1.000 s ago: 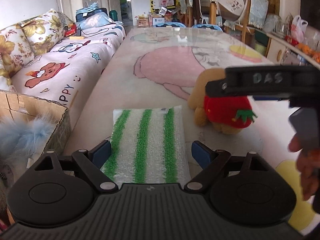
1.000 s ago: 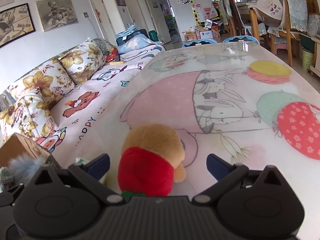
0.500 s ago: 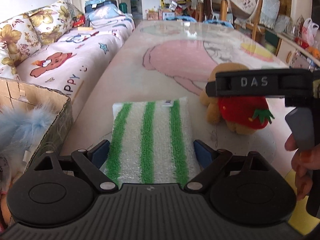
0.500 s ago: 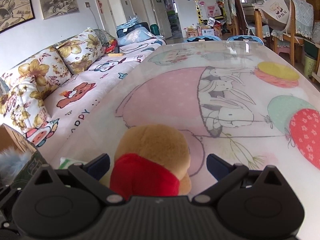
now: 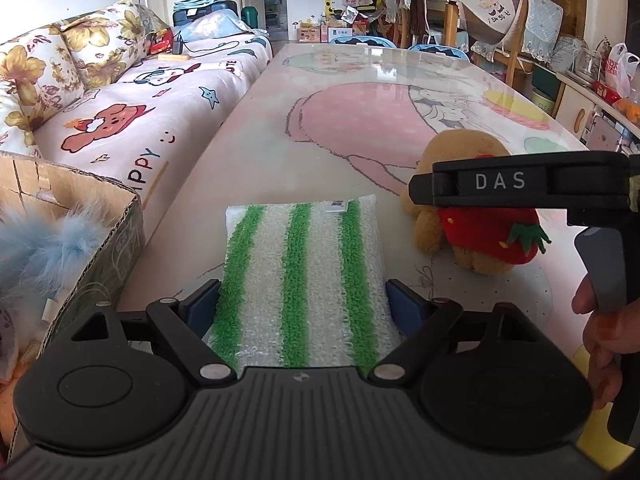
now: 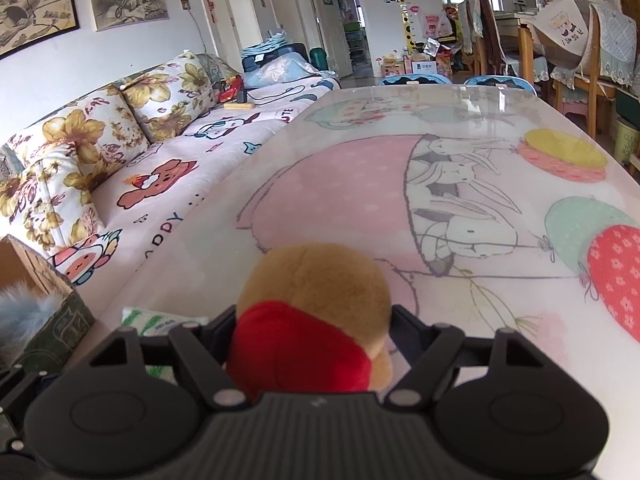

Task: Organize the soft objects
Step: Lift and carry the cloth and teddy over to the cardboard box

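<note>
One striped cloth point(image 5: 302, 280), one plush bear point(image 5: 472, 216) and one cardboard box point(image 5: 116, 236) with blue fluff point(image 5: 44, 244) in it; the cloth lies flat on the table point(image 5: 360, 120), its near end between the left claw's point(image 5: 303, 306) blue pads point(image 5: 204, 306), which touch its two long edges; the bear sits just right of the cloth, its red middle squeezed between the right claw's point(image 6: 312, 332) fingers, tan head poking forward beyond them; the box stands left of the cloth at the table edge.
</note>
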Demonstrator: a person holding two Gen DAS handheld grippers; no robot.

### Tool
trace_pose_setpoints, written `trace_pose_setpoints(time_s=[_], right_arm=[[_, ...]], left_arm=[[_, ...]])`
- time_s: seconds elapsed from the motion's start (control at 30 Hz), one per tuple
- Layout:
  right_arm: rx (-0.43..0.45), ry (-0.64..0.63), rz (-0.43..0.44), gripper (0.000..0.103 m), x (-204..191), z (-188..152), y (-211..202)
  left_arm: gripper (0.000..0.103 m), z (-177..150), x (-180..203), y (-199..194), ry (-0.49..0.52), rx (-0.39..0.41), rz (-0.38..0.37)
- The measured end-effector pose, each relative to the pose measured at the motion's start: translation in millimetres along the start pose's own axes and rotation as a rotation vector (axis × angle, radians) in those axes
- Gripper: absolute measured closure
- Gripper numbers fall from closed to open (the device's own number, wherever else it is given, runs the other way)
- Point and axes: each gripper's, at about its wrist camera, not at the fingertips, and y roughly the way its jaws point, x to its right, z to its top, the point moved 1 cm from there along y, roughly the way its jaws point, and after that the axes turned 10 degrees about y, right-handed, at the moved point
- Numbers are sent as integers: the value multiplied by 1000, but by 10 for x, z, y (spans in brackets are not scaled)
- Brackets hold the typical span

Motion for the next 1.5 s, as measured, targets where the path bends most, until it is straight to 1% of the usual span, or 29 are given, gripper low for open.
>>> trace_pose_setpoints(time_s=[0.13,0.5,0.83,1.27,1.5], right_arm=[[-1,-3,2,27,26,-12,-20],[1,-42,-28,28,51,-76,-156],[24,-95,-45,28,18,-109,-387],[82,-147,-54,29,-90,-103,-697],[110,-174,-57,29,-195,-153,-888]], left_arm=[[0,6,-8,-6,-4,2,-1],[1,-15,3,-43,-13,10,-7],[2,-10,-8,-75,-48,20,-16],[2,-52,-78,-240,-92,77,-11],[2,-115,-71,-371,-97,110,-2]])
